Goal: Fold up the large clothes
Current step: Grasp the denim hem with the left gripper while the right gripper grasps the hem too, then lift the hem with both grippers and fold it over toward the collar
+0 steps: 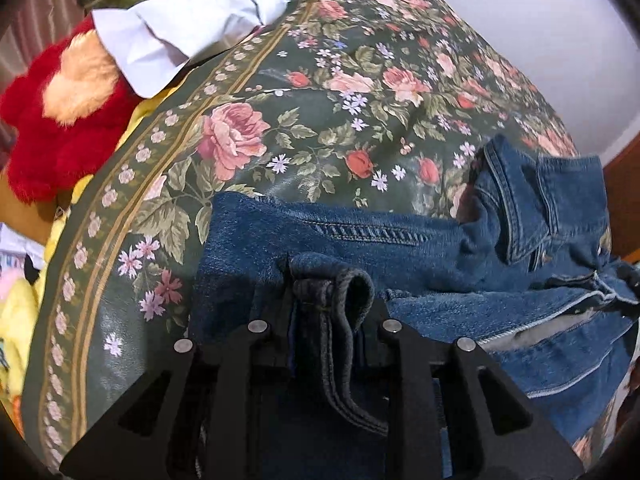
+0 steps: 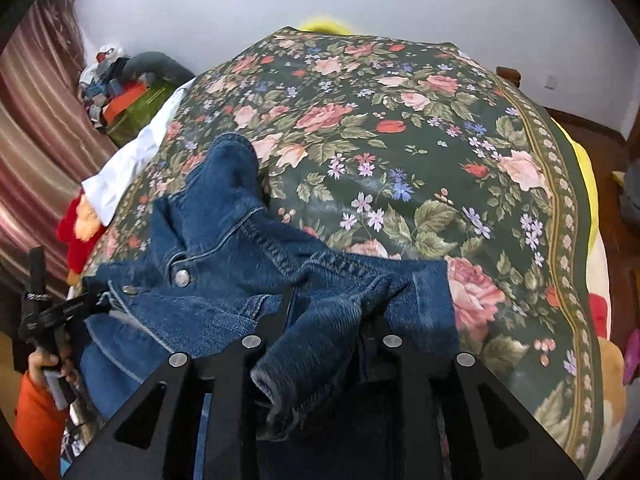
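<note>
**Denim jacket lies on the flowered bed, one claw at each end**

In the left wrist view the denim jacket [image 1: 400, 248] fills the lower right of the frame and lies on the green bed cover with roses [image 1: 320, 92]. A thick folded hem of the denim stands between the two fingers of the left claw [image 1: 328, 300] at the bottom centre. The fingers are only a little apart, with the fold between them, but I cannot tell if the pads press on the cloth. The collar of the jacket points up at the right of the frame. At the upper left there is a white cloth [image 1: 180, 28], and under it a red plush toy [image 1: 52, 132] at the left edge.

In the right wrist view the jacket [image 2: 224, 248] lies at the lower left and centre of the frame, with two metal buttons visible. A sleeve cuff [image 2: 312, 360] hangs between the fingers of the right claw [image 2: 324, 320] at the bottom centre. Here too the gap is small and filled with cloth, and I cannot tell if the grip is firm. At the left edge the other claw [image 2: 52, 308] appears, held by a hand [image 2: 44, 364] with an orange sleeve [image 2: 36, 420]. The bed cover [image 2: 400, 140] spreads over the upper right, and a striped curtain [image 2: 36, 128] hangs at the far left
</note>
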`<state>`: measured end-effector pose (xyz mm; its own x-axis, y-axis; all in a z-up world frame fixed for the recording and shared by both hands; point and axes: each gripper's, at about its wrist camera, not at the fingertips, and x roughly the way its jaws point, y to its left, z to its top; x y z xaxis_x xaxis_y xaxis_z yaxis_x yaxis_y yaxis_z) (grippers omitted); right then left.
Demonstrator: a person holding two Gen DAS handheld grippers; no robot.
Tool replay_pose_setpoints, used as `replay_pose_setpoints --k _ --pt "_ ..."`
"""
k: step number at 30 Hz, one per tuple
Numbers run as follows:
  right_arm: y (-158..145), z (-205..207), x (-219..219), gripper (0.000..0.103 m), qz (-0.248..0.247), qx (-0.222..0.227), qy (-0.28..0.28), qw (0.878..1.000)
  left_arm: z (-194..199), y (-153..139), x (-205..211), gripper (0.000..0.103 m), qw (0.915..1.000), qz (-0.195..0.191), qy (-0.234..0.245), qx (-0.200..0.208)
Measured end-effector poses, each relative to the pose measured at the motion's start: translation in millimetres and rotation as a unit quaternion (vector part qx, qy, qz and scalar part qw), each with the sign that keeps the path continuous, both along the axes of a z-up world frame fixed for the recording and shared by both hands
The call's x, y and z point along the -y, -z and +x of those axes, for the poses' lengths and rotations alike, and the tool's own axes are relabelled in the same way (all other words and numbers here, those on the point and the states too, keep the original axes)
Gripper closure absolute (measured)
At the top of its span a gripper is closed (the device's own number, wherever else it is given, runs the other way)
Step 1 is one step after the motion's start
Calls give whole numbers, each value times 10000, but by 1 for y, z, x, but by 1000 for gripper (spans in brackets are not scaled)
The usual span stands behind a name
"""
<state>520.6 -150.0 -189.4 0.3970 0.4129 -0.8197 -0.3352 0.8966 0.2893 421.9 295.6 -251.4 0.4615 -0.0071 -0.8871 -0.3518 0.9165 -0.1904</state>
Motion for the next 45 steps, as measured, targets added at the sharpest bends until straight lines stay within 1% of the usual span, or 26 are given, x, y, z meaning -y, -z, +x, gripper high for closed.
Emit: replay_pose_setpoints --k 2,4,5,6,7,8,9,11,13,15,18,22,27,31,33,34,37,40,42,44,45 --pt "-4 -4 6 81 68 -77 -19 9999 -3 -5 0 73 9999 87 63 -34" --pt "-11 -8 15 81 75 -99 54 9999 -7 -13 0 71 9999 132 94 -61" --pt "-14 -9 20 78 78 -95 94 9999 -10 -20 -1 63 9997 203 90 -39" --pt "-20 -11 27 77 56 -43 206 9998 -14 -29 -2 55 9991 428 12 -20" --pt "-26 -12 34 76 -31 59 371 9993 -17 -37 -2 37 9973 722 -101 -21" --pt "-32 -14 41 75 -106 140 518 9985 -22 -50 -4 29 9921 1228 -276 3" --pt "-39 -16 51 75 -299 246 788 9961 -28 -61 -6 29 9880 1510 -301 88" --pt "-49 -20 63 74 -463 313 954 9939 -37 -80 -10 29 9835 1780 -281 170" --pt "-58 -31 72 74 -364 340 843 9952 -47 -96 -12 29 9838 1759 -231 259" --pt "-68 -47 76 74 -336 426 706 9960 -61 -111 -11 29 9849 1678 -72 419" --pt "-76 -67 69 74 -473 564 491 9961 -73 -117 4 26 9858 1596 164 507" --pt "-76 -97 46 74 -522 633 63 9966 -82 -106 40 26 9877 1372 618 424" --pt "-63 -121 13 74 -628 623 -417 9952 -80 -81 85 26 9875 1068 1117 308" --pt "-39 -126 -20 74 -863 502 -747 9922 -67 -57 117 26 9855 929 1416 114" --pt "-21 -125 -37 74 -1043 361 -898 9898 -60 -47 128 26 9846 887 1507 49" --pt "-13 -123 -43 74 -1153 376 -909 9884 -56 -41 133 26 9837 894 1561 13" --pt "1 -119 -59 74 -1468 623 -955 9826 -41 -25 138 26 9818 996 1619 -48" --pt "6 -102 -75 73 -1570 810 -1048 9787 -25 -19 131 25 9827 1043 1530 -18" --pt "7 -87 -85 73 -1677 729 -1129 9766 -9 -17 122 26 9828 1202 1397 -136" --pt "5 -64 -94 73 -1742 634 -1156 9758 10 -23 110 32 9809 1430 1315 -129" --pt "3 -55 -96 73 -1704 637 -1127 9768 19 -28 103 33 9809 1464 1280 -103"
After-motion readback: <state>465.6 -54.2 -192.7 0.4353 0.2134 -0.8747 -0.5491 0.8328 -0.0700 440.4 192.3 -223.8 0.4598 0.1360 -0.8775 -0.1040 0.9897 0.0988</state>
